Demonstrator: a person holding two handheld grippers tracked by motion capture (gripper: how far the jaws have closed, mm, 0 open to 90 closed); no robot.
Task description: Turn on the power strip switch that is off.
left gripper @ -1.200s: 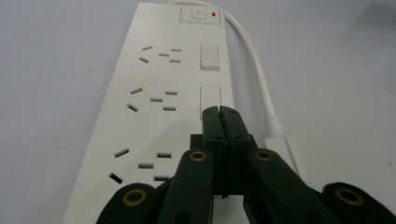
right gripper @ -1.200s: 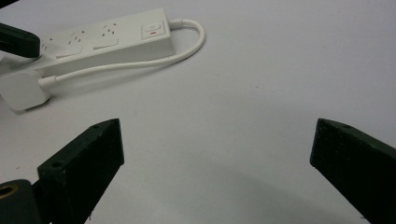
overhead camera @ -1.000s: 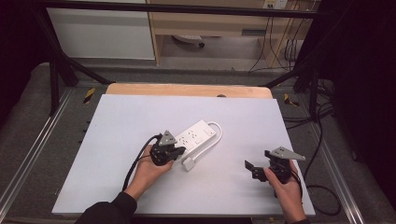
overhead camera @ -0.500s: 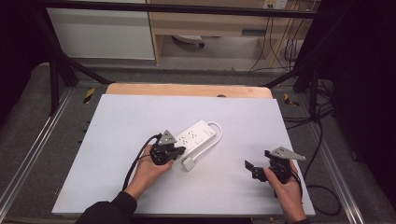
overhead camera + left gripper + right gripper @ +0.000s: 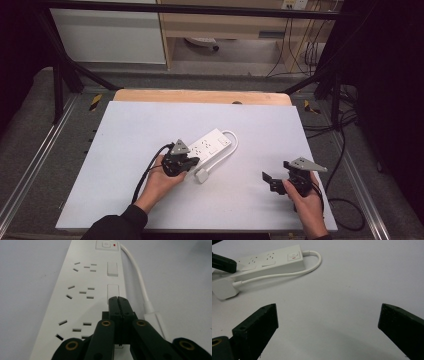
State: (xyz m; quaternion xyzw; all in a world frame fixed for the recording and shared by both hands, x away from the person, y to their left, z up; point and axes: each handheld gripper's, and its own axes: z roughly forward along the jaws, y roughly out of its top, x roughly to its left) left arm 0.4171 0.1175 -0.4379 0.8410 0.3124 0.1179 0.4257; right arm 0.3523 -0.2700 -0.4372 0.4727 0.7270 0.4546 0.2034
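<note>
Left gripper (image 5: pixel 117 300), jaws pinched together on nothing, tips sitting over the white power strip (image 5: pixel 209 146) mid-surface, right by a rocker switch (image 5: pixel 113 291). Looks like the switch-pressing step; next up is probably a straight push down. Its plug (image 5: pixel 202 175) lies just beside. Right gripper (image 5: pixel 278 182) hangs wide open, well apart, with loads of bare surface (image 5: pixel 125 150) around and the near edge close.

A pale grey tabletop (image 5: pixel 150 130) lies over a wooden board (image 5: pixel 200 96) whose far edge shows beyond it. Behind stands a wooden shelf unit (image 5: pixel 225 30) beside a white cabinet (image 5: pixel 107 35). Black cables (image 5: pixel 300 50) hang and trail along the floor at the right.
</note>
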